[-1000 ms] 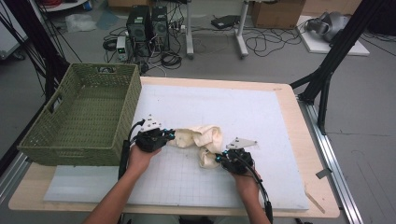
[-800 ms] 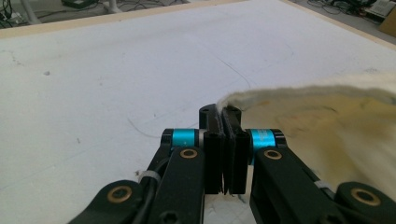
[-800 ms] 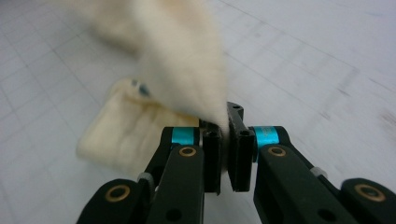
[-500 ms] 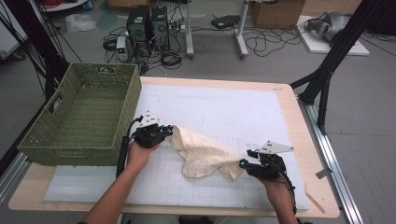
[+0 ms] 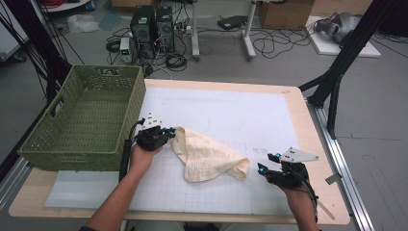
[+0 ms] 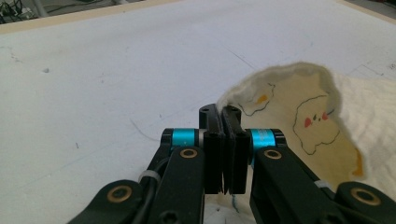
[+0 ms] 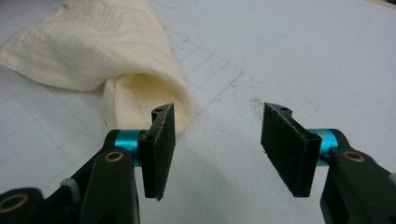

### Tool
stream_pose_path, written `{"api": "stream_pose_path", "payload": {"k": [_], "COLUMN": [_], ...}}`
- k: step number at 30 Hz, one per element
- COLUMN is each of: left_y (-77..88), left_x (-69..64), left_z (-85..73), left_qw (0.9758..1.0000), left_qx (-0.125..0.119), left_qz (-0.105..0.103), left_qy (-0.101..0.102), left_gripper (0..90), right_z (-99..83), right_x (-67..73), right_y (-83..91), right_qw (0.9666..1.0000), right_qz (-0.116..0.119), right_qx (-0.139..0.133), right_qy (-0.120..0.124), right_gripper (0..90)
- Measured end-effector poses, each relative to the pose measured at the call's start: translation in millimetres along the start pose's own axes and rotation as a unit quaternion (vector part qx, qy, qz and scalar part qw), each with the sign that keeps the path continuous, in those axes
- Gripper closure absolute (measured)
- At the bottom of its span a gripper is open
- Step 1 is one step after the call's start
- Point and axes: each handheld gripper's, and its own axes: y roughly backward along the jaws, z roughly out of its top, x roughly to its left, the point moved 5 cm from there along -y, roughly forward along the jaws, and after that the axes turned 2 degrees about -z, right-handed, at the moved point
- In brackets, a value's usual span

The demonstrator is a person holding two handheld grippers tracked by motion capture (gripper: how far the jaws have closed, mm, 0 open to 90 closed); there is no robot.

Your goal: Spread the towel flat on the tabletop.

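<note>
jaws: left gripper (image 6: 223, 122) clamped on cloth (image 5: 208, 156) corner, right gripper (image 7: 215, 122) wide apart just beside far end | cloth lies on surface (image 5: 250, 115) near basket (image 5: 82, 120) | step: likely spreading | next: right pinches free corner

No legible text, label, brand, number or sign anywhere.
</note>
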Motion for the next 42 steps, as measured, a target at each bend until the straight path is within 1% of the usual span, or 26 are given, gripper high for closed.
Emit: {"api": "stream_pose_path", "payload": {"k": [2, 4, 6, 8, 12, 13, 14, 15, 16, 17, 18, 20, 21, 22, 25, 28, 29, 33, 35, 36, 37, 38, 39, 40, 41, 42], "left_y": [-0.7, -0.8, -0.5, 0.4, 0.8, 0.9, 0.4, 0.4, 0.2, 0.0, 0.0, 0.1, 0.5, 0.8, 0.9, 1.6, 1.5, 1.1, 0.6, 0.4, -0.1, -0.5, -1.2, -2.2, -2.3, -2.3], "left_x": [0.3, -0.3, -0.8, -0.3, 0.6, 0.3, -0.6, -0.6, -0.6, -0.4, -0.4, 0.6, 1.4, 2.1, 2.8, 5.2, 5.6, 6.4, 6.5, 6.4, 6.1, 5.8, 5.4, 5.6, 5.7, 5.7], "left_z": [-0.3, -0.1, 0.4, 1.0, 1.1, 1.2, 1.6, 1.6, 1.6, 1.0, 1.0, 0.0, -0.3, -0.3, -1.5, -2.3, -2.7, -3.5, -4.0, -4.1, -4.3, -4.6, -5.1, -6.9, -7.9, -7.9], "left_qw": [1.0000, 1.0000, 1.0000, 1.0000, 0.9999, 0.9999, 0.9999, 0.9999, 0.9999, 0.9999, 0.9999, 1.0000, 1.0000, 0.9999, 0.9999, 0.9999, 0.9999, 0.9999, 0.9999, 0.9999, 0.9999, 0.9999, 0.9999, 0.9999, 0.9999, 0.9999], "left_qx": [0.000, -0.001, -0.004, -0.007, -0.012, -0.011, -0.013, -0.013, -0.013, -0.011, -0.011, -0.009, -0.009, -0.009, -0.009, -0.009, -0.010, -0.009, -0.007, -0.006, -0.006, -0.004, -0.003, 0.001, 0.002, 0.002], "left_qz": [0.000, 0.000, -0.001, -0.002, -0.003, -0.004, -0.003, -0.003, -0.003, -0.003, -0.003, 0.000, 0.000, 0.000, 0.004, 0.009, 0.007, 0.007, 0.007, 0.006, 0.007, 0.007, 0.007, 0.011, 0.010, 0.010], "left_qy": [0.003, 0.004, 0.006, 0.002, 0.005, 0.003, 0.001, 0.001, 0.002, 0.003, 0.003, 0.001, 0.004, 0.006, 0.006, 0.007, 0.009, 0.011, 0.009, 0.009, 0.008, 0.007, 0.007, 0.006, 0.008, 0.008], "left_gripper": [87.6, 87.6, 87.6, 87.6, 87.5, 87.5, 87.5, 87.5, 87.5, 87.5, 87.4, 87.4, 87.4, 87.3, 87.3, 87.3, 87.2, 87.2, 87.2, 87.2, 87.2, 87.2, 87.2, 87.2, 87.2, 87.2], "right_z": [0.2, 4.1, 8.9, 11.8, 14.3, 15.7, 16.6, 16.6, 18.3, 22.5, 25.1, 31.8, 31.8, 38.6, 45.5, 50.0, 50.7, 51.9, 52.2, 52.2, 49.2, 47.0, 47.0, 40.9, 39.3, 38.3], "right_x": [1.9, 5.1, 4.8, 2.9, 7.0, 18.4, 25.3, 25.3, 31.3, 42.8, 49.0, 61.2, 61.2, 70.9, 80.7, 83.9, 84.2, 87.6, 100.9, 100.9, 112.4, 116.4, 116.4, 118.8, 117.6, 116.3], "right_y": [6.2, 10.7, 15.3, 19.6, 21.4, 18.0, 15.2, 15.2, 11.4, 2.7, -2.1, -11.7, -11.7, -19.9, -29.3, -36.1, -38.3, -45.9, -57.4, -57.4, -67.9, -74.7, -74.7, -90.0, -94.7, -99.4], "right_qw": [0.9999, 0.9993, 0.9988, 0.9987, 0.9983, 0.9975, 0.9970, 0.9970, 0.9963, 0.9951, 0.9947, 0.9924, 0.9924, 0.9902, 0.9878, 0.9873, 0.9875, 0.9867, 0.9821, 0.9821, 0.9788, 0.9777, 0.9777, 0.9773, 0.9778, 0.9775], "right_qz": [-0.002, -0.014, -0.020, -0.017, -0.005, 0.014, 0.024, 0.024, 0.034, 0.057, 0.063, 0.080, 0.080, 0.094, 0.110, 0.107, 0.099, 0.109, 0.136, 0.136, 0.149, 0.152, 0.152, 0.143, 0.134, 0.136], "right_qx": [-0.008, -0.020, -0.035, -0.043, -0.050, -0.053, -0.055, -0.055, -0.058, -0.060, -0.055, -0.057, -0.057, -0.062, -0.065, -0.067, -0.066, -0.060, -0.046, -0.046, -0.024, -0.015, -0.015, 0.015, 0.023, 0.029], "right_qy": [0.006, 0.027, 0.027, 0.020, 0.030, 0.045, 0.049, 0.049, 0.053, 0.054, 0.059, 0.073, 0.073, 0.082, 0.090, 0.097, 0.104, 0.105, 0.122, 0.122, 0.138, 0.144, 0.144, 0.155, 0.160, 0.159], "right_gripper": [44.0, 45.1, 44.7, 43.5, 40.5, 39.9, 39.3, 39.3, 39.1, 39.1, 39.7, 41.0, 41.0, 41.4, 42.8, 48.3, 50.5, 52.5, 47.9, 47.9, 44.2, 44.0, 44.0, 55.1, 62.9, 71.5]}}
